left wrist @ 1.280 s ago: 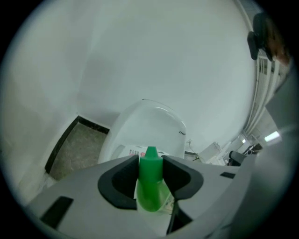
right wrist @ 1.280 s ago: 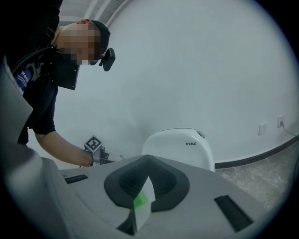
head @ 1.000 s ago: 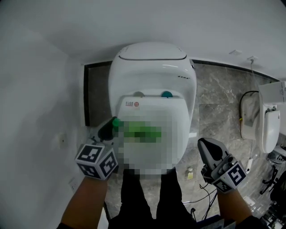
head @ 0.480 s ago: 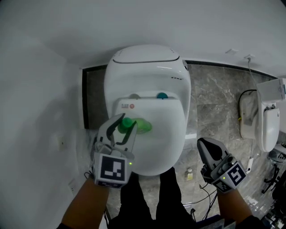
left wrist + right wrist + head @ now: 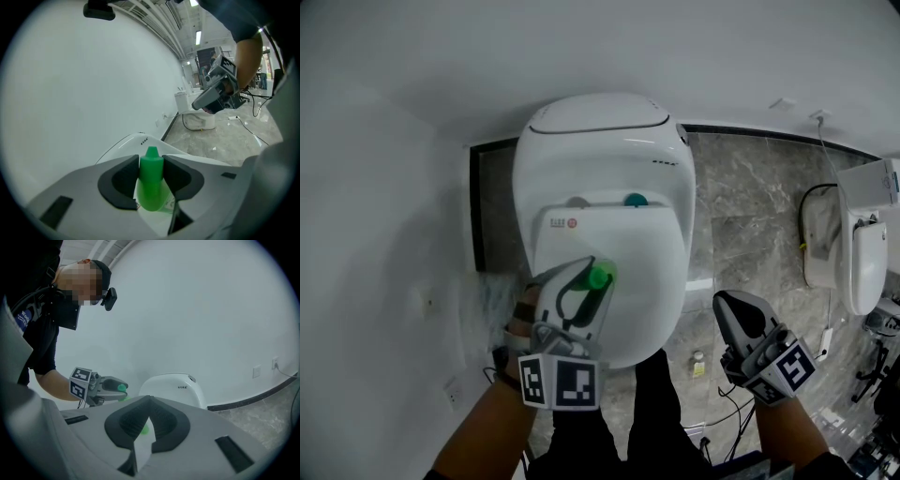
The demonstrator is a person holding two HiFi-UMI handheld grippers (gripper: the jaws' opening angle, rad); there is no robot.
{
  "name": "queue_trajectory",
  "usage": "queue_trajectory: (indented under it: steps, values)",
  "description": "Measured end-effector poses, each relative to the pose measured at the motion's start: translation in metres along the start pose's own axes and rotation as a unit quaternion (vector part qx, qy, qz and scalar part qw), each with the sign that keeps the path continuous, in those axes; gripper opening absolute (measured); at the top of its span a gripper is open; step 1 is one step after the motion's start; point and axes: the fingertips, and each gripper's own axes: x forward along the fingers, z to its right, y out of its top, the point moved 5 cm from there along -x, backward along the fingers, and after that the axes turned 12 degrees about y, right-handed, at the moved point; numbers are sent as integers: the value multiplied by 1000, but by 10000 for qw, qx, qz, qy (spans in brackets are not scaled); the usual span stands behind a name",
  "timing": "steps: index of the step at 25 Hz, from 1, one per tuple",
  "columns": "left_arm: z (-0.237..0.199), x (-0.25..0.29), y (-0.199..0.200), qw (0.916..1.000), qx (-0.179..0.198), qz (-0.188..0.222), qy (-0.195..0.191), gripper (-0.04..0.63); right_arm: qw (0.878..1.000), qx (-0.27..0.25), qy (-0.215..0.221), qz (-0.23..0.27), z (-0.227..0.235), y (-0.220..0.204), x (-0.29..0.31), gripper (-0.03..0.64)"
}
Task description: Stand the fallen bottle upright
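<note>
Bottle over white toilet lid — marble floor.

A white glossy toilet with its lid shut stands on the grey marbled stone floor, backed against the wall. Over the near left part of the lid is a green plastic bottle, cap upward. Whether its base touches the lid I can't tell. A second white toilet stands on the floor at right.
</note>
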Motion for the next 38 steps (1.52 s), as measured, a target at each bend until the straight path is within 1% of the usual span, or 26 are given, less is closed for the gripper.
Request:
queue_trajectory:
  steps: [3,7,12,18,19,23,26,27,30,31,36,38]
  values:
    - [4,-2,0,9999,55,131,17,189,10000,21,18,-2,0,-2,-2,12]
    - [6,-6,-5,9996,-46,263,-27,192,10000,26,8,-11,-1,-4,-1,12]
    - [11,-10,-8,9993,-174,249,-215,201,10000,22,16,-17,-7,-6,2,12]
    - [12,-16,-7,9991,-222,292,-209,208,10000,-15,18,-1,-17,-5,1,12]
    - [11,-17,-6,9990,-244,306,-215,231,10000,-22,12,1,-18,-5,0,12]
    - [3,-21,-4,9981,-462,315,-245,262,10000,-49,-3,31,-20,-1,-1,12]
    - [-6,-27,0,9957,-785,352,-357,275,10000,-51,-23,44,-21,5,-3,12]
    - [-11,-32,4,9937,-942,446,-414,276,10000,-55,-29,52,-23,8,-5,12]
    - [-30,-50,21,9840,-1407,977,-494,282,9999,-109,-20,93,-34,25,-9,12]
    - [-38,-57,25,9813,-1542,1041,-486,282,9998,-134,-20,110,-37,32,-11,12]
    - [-79,-98,42,9666,-2336,1000,-340,280,9992,-301,27,256,-60,73,-16,12]
    - [-99,-120,55,9568,-2708,1014,-290,262,9981,-415,51,442,-73,102,-17,12]
